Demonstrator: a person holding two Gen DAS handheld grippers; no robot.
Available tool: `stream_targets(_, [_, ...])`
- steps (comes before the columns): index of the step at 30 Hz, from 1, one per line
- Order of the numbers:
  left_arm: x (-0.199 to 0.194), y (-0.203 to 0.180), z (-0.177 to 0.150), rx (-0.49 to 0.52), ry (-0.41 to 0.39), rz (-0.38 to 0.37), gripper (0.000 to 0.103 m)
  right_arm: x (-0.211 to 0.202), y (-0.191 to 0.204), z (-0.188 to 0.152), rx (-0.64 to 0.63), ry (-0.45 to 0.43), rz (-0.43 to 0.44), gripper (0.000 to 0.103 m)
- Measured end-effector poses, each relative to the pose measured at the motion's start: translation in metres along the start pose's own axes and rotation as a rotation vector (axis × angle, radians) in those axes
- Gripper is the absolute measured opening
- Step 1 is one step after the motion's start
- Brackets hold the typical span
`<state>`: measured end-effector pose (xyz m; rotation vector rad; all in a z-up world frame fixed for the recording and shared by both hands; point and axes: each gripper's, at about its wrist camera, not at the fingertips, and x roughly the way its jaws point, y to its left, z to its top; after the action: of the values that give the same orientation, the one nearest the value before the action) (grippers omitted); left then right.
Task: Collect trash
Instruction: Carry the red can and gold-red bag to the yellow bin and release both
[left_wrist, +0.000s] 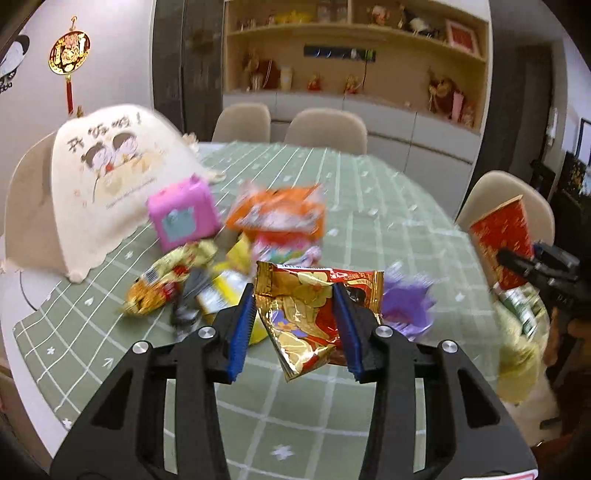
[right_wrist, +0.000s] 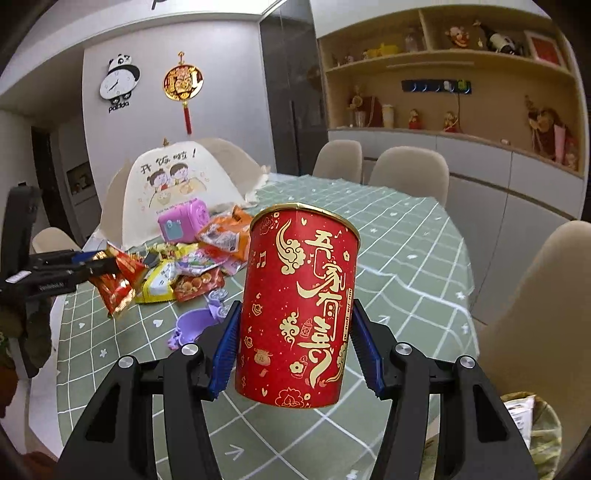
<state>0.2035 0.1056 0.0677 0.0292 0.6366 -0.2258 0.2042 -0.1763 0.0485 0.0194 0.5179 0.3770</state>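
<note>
left gripper (left_wrist: 295, 325): clamps gold-red wrapper (left_wrist: 314, 314) above surface (left_wrist: 295, 424) | right gripper (right_wrist: 295, 350): grips red cup (right_wrist: 299, 302), raised | risk: thin wrapper may slip out during transfer

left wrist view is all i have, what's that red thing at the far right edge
Observer: A red can with gold Chinese lettering, held upright off the table by the right gripper.
Operator: is the can open on top
Observer: Its gold rim shows, but the right wrist view can't see inside, so I can't tell.
Operator: my wrapper looks blurry, is it really lifted
Observer: Yes, from the right wrist view the red-gold wrapper hangs from the left gripper, clear of the tablecloth.
Operator: anything behind the tent cover i can't see
Observer: A panda clock on the wall, mostly cut off in your view.
</note>
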Motion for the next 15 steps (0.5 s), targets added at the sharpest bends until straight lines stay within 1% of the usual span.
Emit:
stream_targets(3, [0.0,-0.029,0.007,-0.013,-0.016,-0.066,0.04,-0.016,-0.012,-0.003,0.002,-0.017,-0.034,0.054])
stream_targets(7, [0.011,-0.076,0.013,0.014,-0.017,-0.153,0.04,-0.041,-0.036,-0.013,0.022,-0.028,-0.091,0.054])
stream_targets(12, [0.039,-0.144,0.013,0.034,0.03,-0.272,0.04,-0.079,-0.082,-0.034,0.072,-0.029,-0.197,0.054])
stream_targets(15, [0.055,-0.19,0.008,0.067,0.067,-0.345,0.04,-0.103,-0.113,-0.051,0.124,-0.03,-0.265,0.054])
